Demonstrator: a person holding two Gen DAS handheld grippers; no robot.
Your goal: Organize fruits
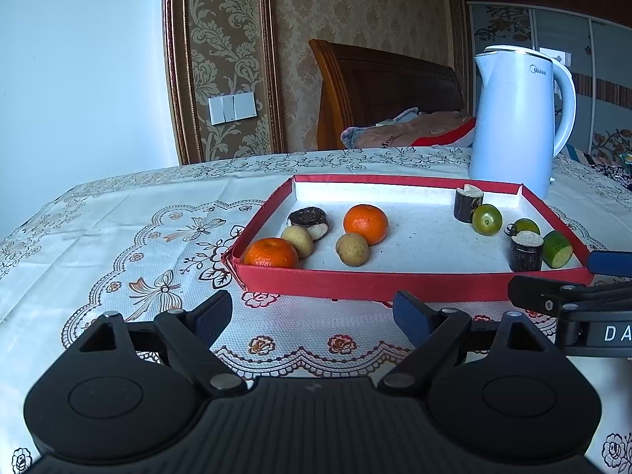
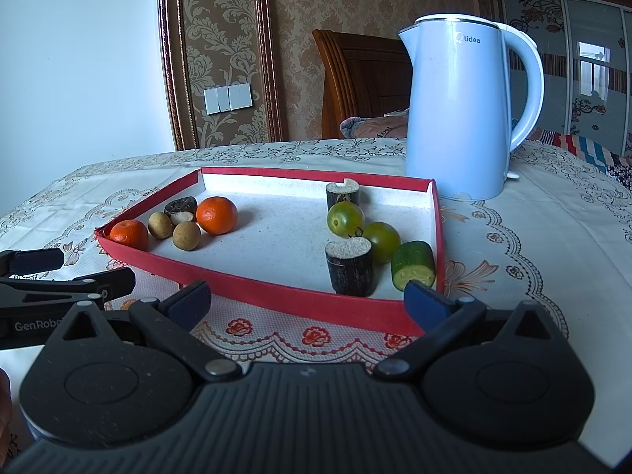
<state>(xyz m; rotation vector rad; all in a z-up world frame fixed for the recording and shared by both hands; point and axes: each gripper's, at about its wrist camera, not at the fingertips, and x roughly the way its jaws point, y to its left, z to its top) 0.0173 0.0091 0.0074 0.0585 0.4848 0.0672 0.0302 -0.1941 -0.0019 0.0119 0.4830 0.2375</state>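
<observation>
Tray [image 1: 414, 282]: red, shallow, white floor; on the tablecloth [image 1: 118, 237], its long side running left to right across both views.
Left group: two oranges [image 1: 271, 253] [image 1: 366, 224], two longans [image 1: 297, 241] [image 1: 352, 249] and a dark chestnut-like piece [image 1: 309, 222], bunched near the tray's left end.
Right group: two cane pieces [image 1: 526, 251] [image 1: 468, 204], both upright with cut face up; two green fruits [image 1: 487, 219] [image 1: 525, 227]; one cucumber piece [image 1: 557, 249].
Cucumber piece axis: lying on its side, pale cut end turned toward the cameras, at the tray's near right corner.
Left gripper [image 1: 312, 318]: jaws spread wide, nothing between them, over the cloth just short of the tray's near wall.
Right gripper [image 2: 308, 302]: jaws spread wide, empty, before the tray's near right corner; right finger [image 2: 428, 304] overlaps the wall.
Kettle [image 2: 460, 110]: pale blue, upright behind the tray's far right corner, handle to the right.
Right view only: a striped cloth [image 2: 584, 150] beyond the table's right edge; the cucumber piece's full length [image 2: 414, 265]; the second green fruit [image 2: 381, 241] unhidden.
Left view only: the fruit of the left group larger and clearer; the nearer cane piece partly covers the second green fruit.
Each view: the other gripper shows at its edge.
</observation>
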